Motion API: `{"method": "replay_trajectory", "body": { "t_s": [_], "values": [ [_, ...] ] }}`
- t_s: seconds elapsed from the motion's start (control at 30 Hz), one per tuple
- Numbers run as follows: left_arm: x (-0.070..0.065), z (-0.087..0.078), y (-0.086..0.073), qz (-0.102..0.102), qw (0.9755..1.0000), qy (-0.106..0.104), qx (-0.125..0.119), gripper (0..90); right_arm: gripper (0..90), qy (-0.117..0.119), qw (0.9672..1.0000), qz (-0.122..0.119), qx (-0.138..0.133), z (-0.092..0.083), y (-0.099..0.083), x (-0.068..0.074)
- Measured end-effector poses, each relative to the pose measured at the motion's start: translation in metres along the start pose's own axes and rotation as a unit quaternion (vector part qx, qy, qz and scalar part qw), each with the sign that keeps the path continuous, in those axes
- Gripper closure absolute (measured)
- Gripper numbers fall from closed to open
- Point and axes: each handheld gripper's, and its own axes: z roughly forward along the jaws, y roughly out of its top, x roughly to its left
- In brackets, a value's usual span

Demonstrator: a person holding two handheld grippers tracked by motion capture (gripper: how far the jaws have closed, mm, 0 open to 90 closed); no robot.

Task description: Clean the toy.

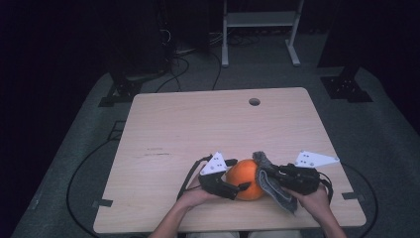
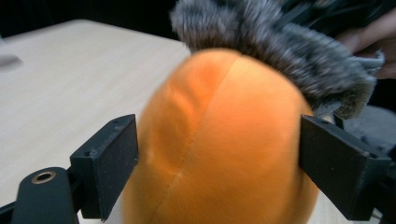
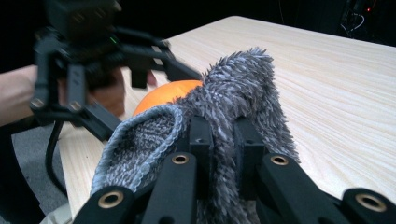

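- At the near edge of the wooden table (image 1: 198, 129), a person works two hand-held grippers around an orange plush ball (image 1: 245, 178); every place below is given from that ball.
- The left gripper (image 1: 233, 189) sits on the ball's left, its jaws spread wide with the ball between them; in the left gripper view the ball (image 2: 219, 140) fills the gap, the pads (image 2: 112, 163) standing at its flanks; whether they press or merely brush the plush is hard to judge from the blurred close-up, though no dent shows.
- The right gripper (image 1: 277, 181) sits on the ball's right, jaws pinched nearly together on a grey fluffy cloth (image 1: 275, 186); in the right gripper view the cloth (image 3: 233, 93) rises out of the clamped pads and leans toward the ball (image 3: 170, 91).
- The cloth touches the ball's upper right side and drapes down beside it, its long axis running from the ball's top toward the table's near edge; the right hand (image 1: 314, 201) is the nearer to it.
- The ball looks rounded, soft and seamed; the cloth is shaggy, dark grey, with a stitched hem.
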Motion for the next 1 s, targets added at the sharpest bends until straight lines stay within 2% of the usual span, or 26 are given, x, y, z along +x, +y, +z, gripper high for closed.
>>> {"method": "replay_trajectory", "body": {
  "t_s": [0.03,0.1,0.17,0.2,0.23,0.27,0.37,0.47,0.53,0.6,0.63,0.73,0.8,0.9,0.97,1.0],
  "values": [
    [-0.002,0.001,0.000,0.002,1.0000,0.006,-0.002,23.1,80.2,-0.005,0.9999,-0.013,0.002,-0.001,0.003,0.005],
    [-0.007,0.002,0.004,-0.002,0.9998,0.021,0.003,27.7,80.2,-0.002,0.9994,-0.035,0.000,-0.002,0.010,0.015],
    [-0.010,0.002,0.006,0.000,0.9997,0.020,0.010,29.1,80.1,-0.003,0.9986,-0.052,0.002,0.000,0.014,0.022],
    [-0.011,0.001,0.007,0.007,0.9998,0.007,0.018,29.0,80.1,-0.007,0.9983,-0.057,0.007,0.001,0.014,0.022],
    [-0.011,-0.001,0.008,0.007,0.9996,-0.009,0.024,28.0,80.1,-0.011,0.9982,-0.058,0.009,0.002,0.013,0.020],
    [-0.011,-0.004,0.009,0.016,0.9992,-0.021,0.029,26.9,80.1,-0.012,0.9986,-0.051,0.006,0.002,0.011,0.015],
    [-0.012,-0.005,0.008,0.034,0.9986,-0.026,0.032,24.0,80.0,-0.031,0.9991,-0.029,0.003,-0.003,0.003,0.002],
    [-0.013,-0.003,0.006,0.047,0.9986,-0.004,0.025,28.6,80.0,-0.036,0.9992,-0.012,0.013,-0.007,-0.004,-0.009],
    [-0.015,-0.002,0.007,0.054,0.9982,0.011,0.025,30.8,80.1,-0.031,0.9993,-0.014,0.015,-0.010,-0.003,-0.010],
    [-0.015,-0.002,0.008,0.051,0.9982,0.020,0.023,31.6,80.1,-0.025,0.9992,-0.021,0.023,-0.013,-0.001,-0.010],
    [-0.014,-0.002,0.008,0.043,0.9985,0.027,0.019,31.7,80.1,-0.023,0.9992,-0.024,0.024,-0.014,0.000,-0.009],
    [-0.013,-0.002,0.009,0.033,0.9987,0.034,0.017,32.0,80.1,-0.002,0.9987,-0.040,0.030,-0.014,0.004,-0.001],
    [-0.018,0.001,0.007,0.052,0.9982,0.024,0.021,32.2,80.1,0.014,0.9980,-0.052,0.033,-0.010,0.009,0.009],
    [-0.030,0.006,0.007,0.105,0.9939,0.007,0.034,32.3,80.1,0.038,0.9972,-0.059,0.026,-0.003,0.017,0.022],
    [-0.037,0.009,0.007,0.128,0.9909,0.004,0.040,32.6,80.2,0.031,0.9968,-0.067,0.032,0.002,0.021,0.028],
    [-0.038,0.009,0.006,0.131,0.9905,0.006,0.041,32.8,80.2,0.018,0.9967,-0.071,0.036,0.004,0.023,0.029]
  ]
}}
